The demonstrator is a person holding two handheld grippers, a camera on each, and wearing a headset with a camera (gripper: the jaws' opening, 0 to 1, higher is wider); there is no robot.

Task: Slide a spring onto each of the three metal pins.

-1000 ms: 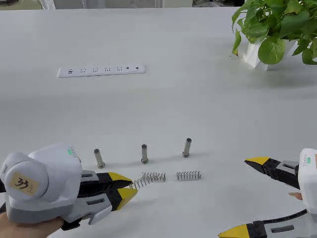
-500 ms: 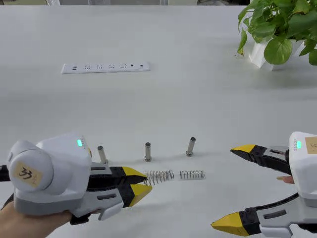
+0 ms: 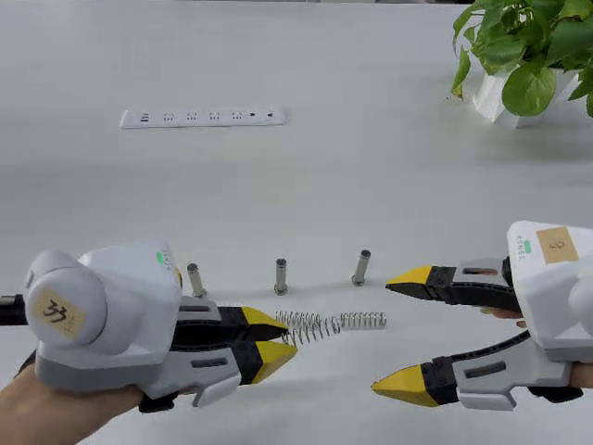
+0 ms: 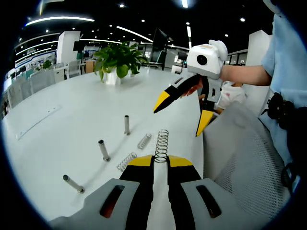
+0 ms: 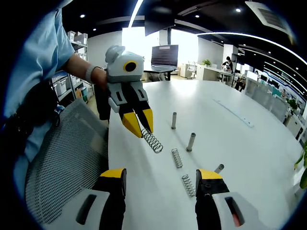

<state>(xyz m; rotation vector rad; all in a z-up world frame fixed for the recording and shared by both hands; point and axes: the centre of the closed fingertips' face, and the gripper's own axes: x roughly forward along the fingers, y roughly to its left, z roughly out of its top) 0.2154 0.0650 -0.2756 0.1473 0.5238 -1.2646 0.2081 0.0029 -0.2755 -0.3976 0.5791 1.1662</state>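
White table (image 3: 371,185) in an open office, with a potted plant (image 3: 519,56) at its far right corner. Near edge: the left gripper (image 3: 287,341) has its jaws pinched together on one end of a spring (image 3: 310,326), held off the surface and pointing toward the right gripper (image 3: 394,332). That one's jaws stand wide apart, holding nothing. A power strip (image 3: 202,117) lies far back. Three metal pins (image 3: 281,276) stand upright in a row. Two loose springs (image 5: 177,158) lie on the table just beside the pins.
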